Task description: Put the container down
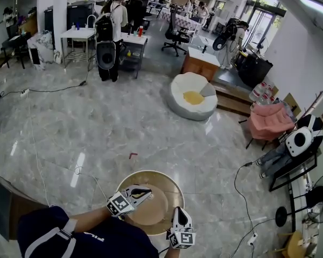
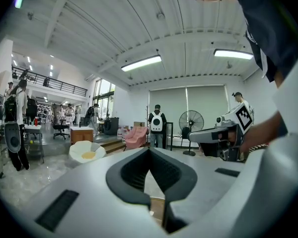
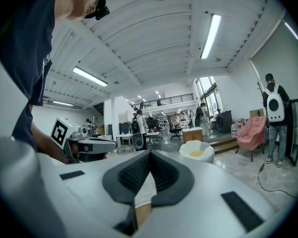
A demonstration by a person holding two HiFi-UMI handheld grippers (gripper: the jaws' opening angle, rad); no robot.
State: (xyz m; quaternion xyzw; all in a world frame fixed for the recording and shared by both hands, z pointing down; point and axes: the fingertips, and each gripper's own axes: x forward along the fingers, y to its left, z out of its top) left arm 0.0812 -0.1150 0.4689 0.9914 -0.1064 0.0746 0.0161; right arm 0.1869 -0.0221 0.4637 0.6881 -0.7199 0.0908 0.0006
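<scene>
In the head view a round tan container (image 1: 157,211) with a pale rim hangs above the marble floor, close to my body. My left gripper (image 1: 144,193) is shut on its left rim and my right gripper (image 1: 177,213) is shut on its near right rim. In the left gripper view the black pads (image 2: 139,175) meet, with a thin tan strip of the rim (image 2: 157,208) pinched low between them. The right gripper view shows the same: pads (image 3: 161,175) together on a tan edge (image 3: 142,215). Each gripper view also shows the other gripper (image 2: 219,135) (image 3: 88,146) opposite.
A white beanbag seat (image 1: 192,97) with a yellow centre lies ahead on the floor, and a pink armchair (image 1: 270,120) stands to the right. Cables (image 1: 40,171) run over the floor at left and right. A small red scrap (image 1: 132,155) lies just ahead. People stand by far tables (image 1: 110,34).
</scene>
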